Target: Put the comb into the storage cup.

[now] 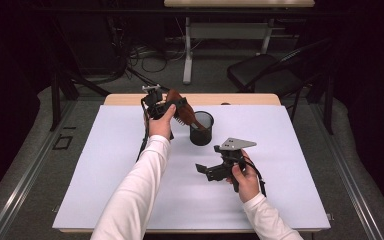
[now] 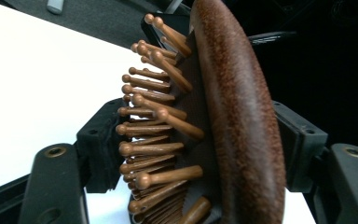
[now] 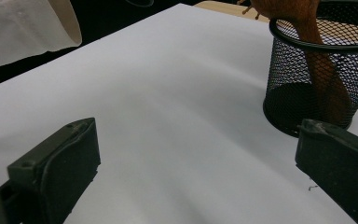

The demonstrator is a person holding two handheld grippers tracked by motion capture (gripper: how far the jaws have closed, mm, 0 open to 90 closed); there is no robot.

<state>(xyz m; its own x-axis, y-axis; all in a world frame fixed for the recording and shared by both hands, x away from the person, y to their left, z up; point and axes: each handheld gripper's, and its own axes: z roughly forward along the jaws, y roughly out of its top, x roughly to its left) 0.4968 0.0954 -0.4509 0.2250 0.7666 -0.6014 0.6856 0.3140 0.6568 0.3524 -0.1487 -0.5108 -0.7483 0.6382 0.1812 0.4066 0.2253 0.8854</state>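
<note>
Hairbrush (image 1: 182,111), brown wood with round-tipped wooden pins, item one: it sits in my left claw (image 1: 166,107), head up and handle slanted down to the right into the black mesh cup (image 1: 201,128), which stands on the white worktop (image 1: 105,165) just right of my left hand (image 1: 161,125). I hold it by the head, I judge, because that leaves the handle free to go into the cup mouth and lets the brush stand head-up once let go. The left claw's jaws stand part-way apart with the brush head (image 2: 233,116) between them, one pad at the smooth back and the other on the pin side; whether both pads press hard or have begun to ease off I cannot tell. Item two, right claw (image 1: 211,171): empty, jaws wide apart, held low over the worktop near and right of the cup, pointing left, kept out of the way and ready, I judge, to steady the cup if it tips. Views compared: the high view gives the whole layout, both white sleeves, the cup and the tilt of the brush. The left gripper view gives the pins (image 2: 154,140) and the grain of the back at close range, with the pads either side. The right gripper view looks through the mesh of the cup (image 3: 317,79) and shows the handle (image 3: 324,74) reaching down inside, near the bottom.
</note>
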